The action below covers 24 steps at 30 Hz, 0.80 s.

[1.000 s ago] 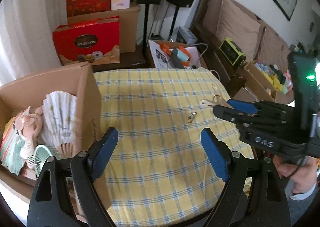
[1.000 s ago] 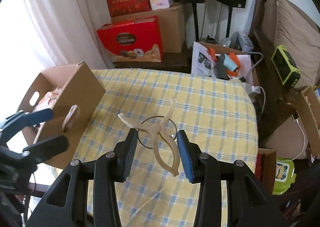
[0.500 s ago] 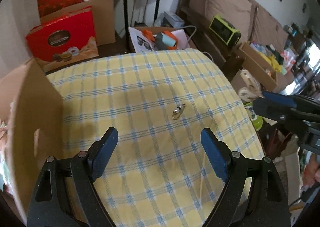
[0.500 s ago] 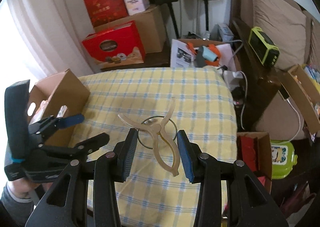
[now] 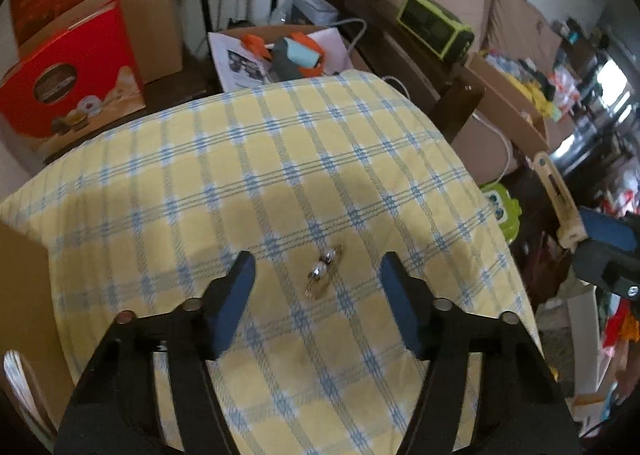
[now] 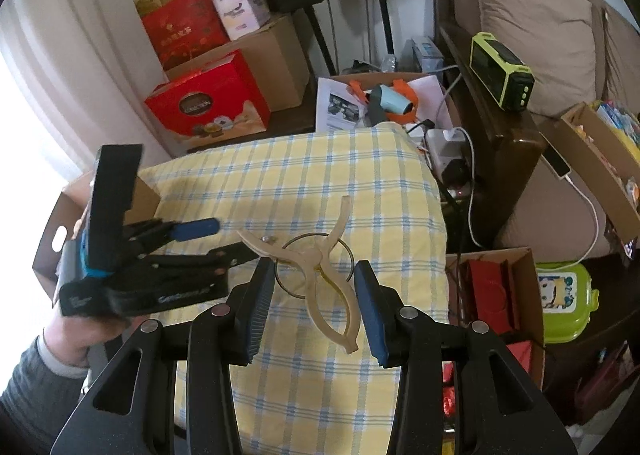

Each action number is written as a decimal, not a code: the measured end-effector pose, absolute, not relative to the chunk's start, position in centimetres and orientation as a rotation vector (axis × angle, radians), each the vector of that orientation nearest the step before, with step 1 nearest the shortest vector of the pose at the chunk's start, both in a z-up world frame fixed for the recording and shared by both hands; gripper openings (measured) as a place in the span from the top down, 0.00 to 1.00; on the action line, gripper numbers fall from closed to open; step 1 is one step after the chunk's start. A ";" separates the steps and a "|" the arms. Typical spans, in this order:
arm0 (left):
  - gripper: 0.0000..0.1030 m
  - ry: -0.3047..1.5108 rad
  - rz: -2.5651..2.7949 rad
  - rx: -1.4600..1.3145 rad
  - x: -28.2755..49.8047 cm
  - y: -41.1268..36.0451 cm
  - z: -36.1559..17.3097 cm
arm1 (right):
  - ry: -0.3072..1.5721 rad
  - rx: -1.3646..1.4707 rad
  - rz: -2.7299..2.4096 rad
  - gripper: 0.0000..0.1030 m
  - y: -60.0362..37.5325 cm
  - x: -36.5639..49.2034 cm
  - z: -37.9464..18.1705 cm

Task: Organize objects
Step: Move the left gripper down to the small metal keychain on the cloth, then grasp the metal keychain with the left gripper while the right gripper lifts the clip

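We see left gripper [image 5: 318,287] closing, fingers astride small metal clip [image 5: 324,270] untouched | right gripper [image 6: 316,295] grasping beige clothes peg [image 6: 320,259] above tabletop [image 5: 240,175]

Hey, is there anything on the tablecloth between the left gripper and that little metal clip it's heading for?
Nothing visible. The small metal clip lies alone on bare checked tablecloth, just ahead of the left gripper, whose jaws are closing but not touching it.
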<state>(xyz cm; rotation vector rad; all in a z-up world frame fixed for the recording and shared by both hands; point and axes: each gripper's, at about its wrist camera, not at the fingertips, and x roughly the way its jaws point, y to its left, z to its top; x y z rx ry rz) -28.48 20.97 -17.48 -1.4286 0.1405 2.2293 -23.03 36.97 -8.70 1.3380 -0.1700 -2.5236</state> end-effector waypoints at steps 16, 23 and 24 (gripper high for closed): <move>0.92 0.249 2.249 -1.457 -28.0 21.9 -18.9 | -0.191 1.359 -2.505 0.62 37.2 -23.0 -9.6; 0.92 0.198 2.253 -1.432 -26.3 20.7 -17.1 | -0.145 1.371 -2.490 0.65 36.0 -22.9 -9.9; 0.92 0.193 2.258 -1.424 -26.0 20.5 -16.7 | -0.146 1.374 -2.489 0.65 36.0 -22.9 -10.0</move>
